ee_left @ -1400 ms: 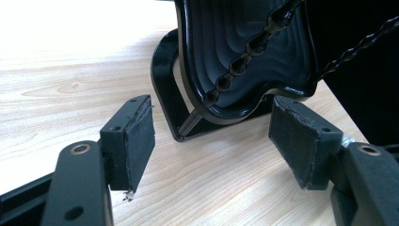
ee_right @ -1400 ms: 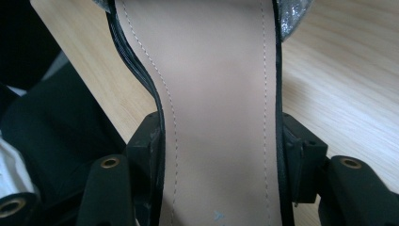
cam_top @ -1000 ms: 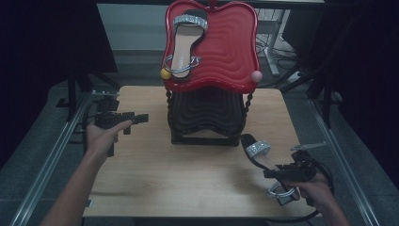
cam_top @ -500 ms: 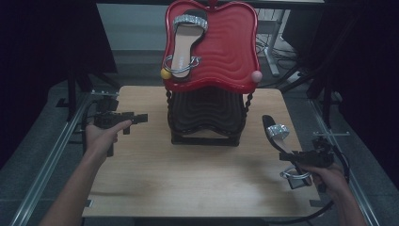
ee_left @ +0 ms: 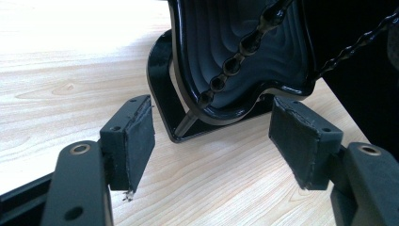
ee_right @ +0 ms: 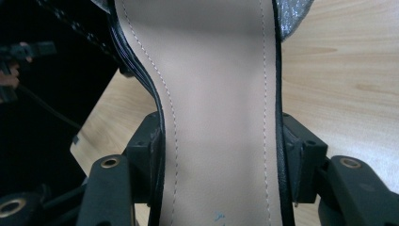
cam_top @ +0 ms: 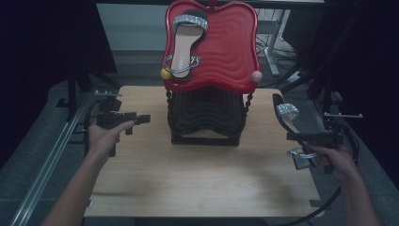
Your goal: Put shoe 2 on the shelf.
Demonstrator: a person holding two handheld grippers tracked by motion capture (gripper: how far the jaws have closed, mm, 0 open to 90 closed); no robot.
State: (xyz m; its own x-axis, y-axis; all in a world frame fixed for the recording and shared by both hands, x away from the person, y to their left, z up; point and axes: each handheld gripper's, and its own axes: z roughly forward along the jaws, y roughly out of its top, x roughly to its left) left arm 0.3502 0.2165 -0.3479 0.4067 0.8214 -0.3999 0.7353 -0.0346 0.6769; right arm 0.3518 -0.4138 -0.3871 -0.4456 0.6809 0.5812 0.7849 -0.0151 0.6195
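Observation:
A beige-soled sandal with a glitter strap [cam_top: 186, 40] lies on the tilted red tray [cam_top: 230, 47], which tops a black ribbed stand [cam_top: 207, 115]. My right gripper [cam_top: 294, 135] hangs over the table's right edge, shut across the sole of a matching sandal [cam_top: 285, 113] whose toe points up and away. In the right gripper view the pads [ee_right: 301, 155] press both edges of that sole [ee_right: 216, 94]. My left gripper [cam_top: 146, 118] hovers left of the stand, open and empty. In the left gripper view its jaws [ee_left: 211, 141] frame the stand's base [ee_left: 235, 56].
The wooden table [cam_top: 188, 174] has bare room in front of the stand. A yellow ball [cam_top: 165, 74] and a pink ball [cam_top: 256, 76] sit at the tray's lower corners. Metal rails [cam_top: 51, 155] run along the left side, and cables lie behind.
My right hand has carried the sandal up and to the right, from the table's front right corner toward its right edge. The left hand has stayed still.

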